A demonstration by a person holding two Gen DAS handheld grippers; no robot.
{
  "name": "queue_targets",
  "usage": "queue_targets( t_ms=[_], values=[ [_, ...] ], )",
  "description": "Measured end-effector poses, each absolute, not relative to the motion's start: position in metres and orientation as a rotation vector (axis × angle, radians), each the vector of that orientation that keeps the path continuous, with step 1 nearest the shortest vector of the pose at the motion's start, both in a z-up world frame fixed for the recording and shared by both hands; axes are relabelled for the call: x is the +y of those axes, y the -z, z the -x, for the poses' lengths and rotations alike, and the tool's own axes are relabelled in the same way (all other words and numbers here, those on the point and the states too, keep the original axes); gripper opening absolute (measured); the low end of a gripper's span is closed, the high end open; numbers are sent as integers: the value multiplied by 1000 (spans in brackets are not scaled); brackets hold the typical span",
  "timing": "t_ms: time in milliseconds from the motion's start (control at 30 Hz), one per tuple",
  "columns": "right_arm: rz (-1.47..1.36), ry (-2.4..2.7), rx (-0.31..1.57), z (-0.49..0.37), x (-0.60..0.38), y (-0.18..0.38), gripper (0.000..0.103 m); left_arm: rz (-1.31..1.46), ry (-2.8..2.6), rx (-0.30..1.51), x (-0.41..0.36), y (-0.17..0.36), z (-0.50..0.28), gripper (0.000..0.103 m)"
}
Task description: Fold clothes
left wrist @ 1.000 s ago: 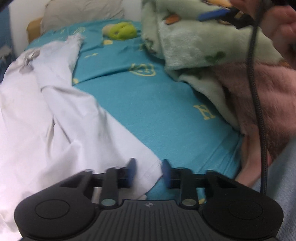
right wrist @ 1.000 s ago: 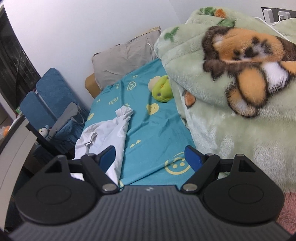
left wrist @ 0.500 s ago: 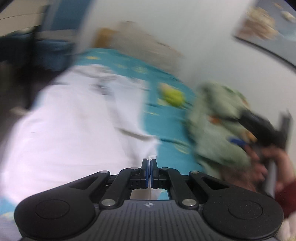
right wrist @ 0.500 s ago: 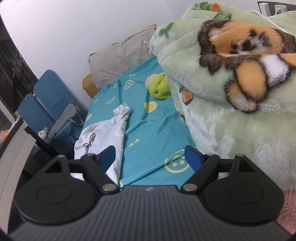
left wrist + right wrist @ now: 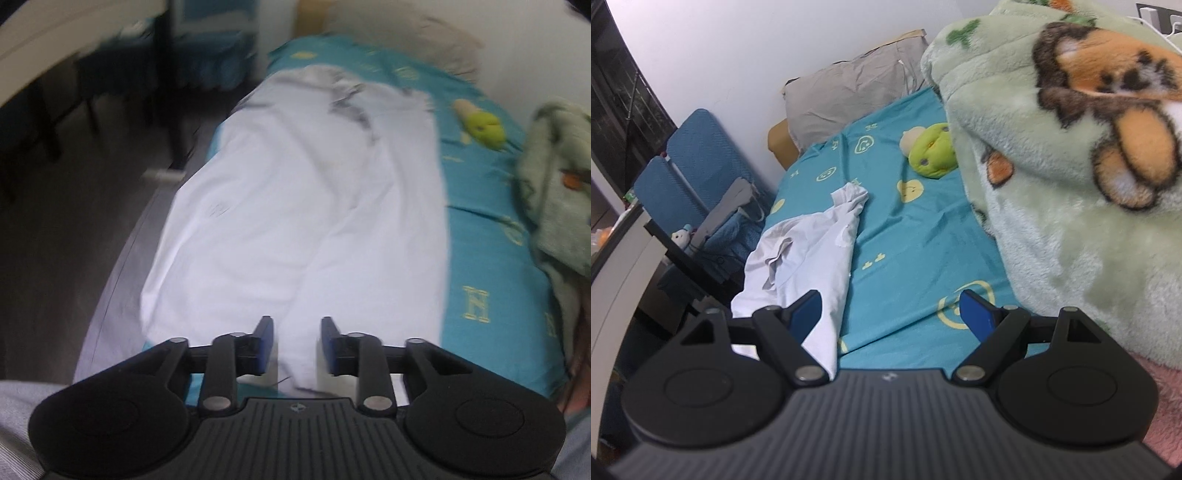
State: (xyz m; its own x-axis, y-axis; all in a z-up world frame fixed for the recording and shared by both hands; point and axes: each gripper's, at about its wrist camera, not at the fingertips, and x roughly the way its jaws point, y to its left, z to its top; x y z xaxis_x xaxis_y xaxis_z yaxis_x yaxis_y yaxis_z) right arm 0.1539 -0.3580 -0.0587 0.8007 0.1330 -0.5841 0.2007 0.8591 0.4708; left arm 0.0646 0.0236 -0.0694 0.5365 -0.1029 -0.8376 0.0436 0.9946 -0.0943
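Note:
A white garment [image 5: 303, 206] lies spread lengthwise on the teal bed sheet [image 5: 476, 229], its near hem at the bed's front edge. My left gripper [image 5: 297, 343] is open, its blue pads on either side of the near hem fold, holding nothing. In the right wrist view the same garment [image 5: 809, 254] lies crumpled along the bed's left side. My right gripper [image 5: 890, 314] is wide open and empty, held above the sheet [image 5: 916, 258] beside the garment.
A green fleece blanket [image 5: 1071, 184] with a bear print is piled on the right of the bed. A green plush toy [image 5: 932, 151] and a grey pillow [image 5: 849, 96] lie at the head. A blue chair [image 5: 690, 173] stands left of the bed, over dark floor [image 5: 74, 229].
My left gripper shut on the garment's hem, swung it toward the bed's left side, and has now opened and let go. The right gripper has barely moved.

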Motion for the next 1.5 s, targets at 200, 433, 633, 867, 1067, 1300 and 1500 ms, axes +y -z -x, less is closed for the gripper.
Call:
queue_targets(
  t_ms=[200,433,633,867,1067,1300,1500],
  values=[
    [-731,-76,676,-186,-364,67,84,-64,301,944,-53,72,-53,62],
    [-752,-173,710,-294,-342,84,81,-342,332,1092,-124,132,-77,62],
    [-700,-187,688,-393,-328,139,77,-306,342,1066,-110,132,-75,38],
    [-629,-168,736,-487,-312,202,65,-105,393,1060,-72,130,-71,3],
    [-584,-171,734,-512,-305,213,7,-7,525,1023,-69,120,-59,3],
    [-606,-184,624,-500,-322,177,5,4,582,956,-76,93,-52,2],
    [-547,-146,593,-495,-349,134,5,-18,665,907,-108,61,-44,2]
  ],
)
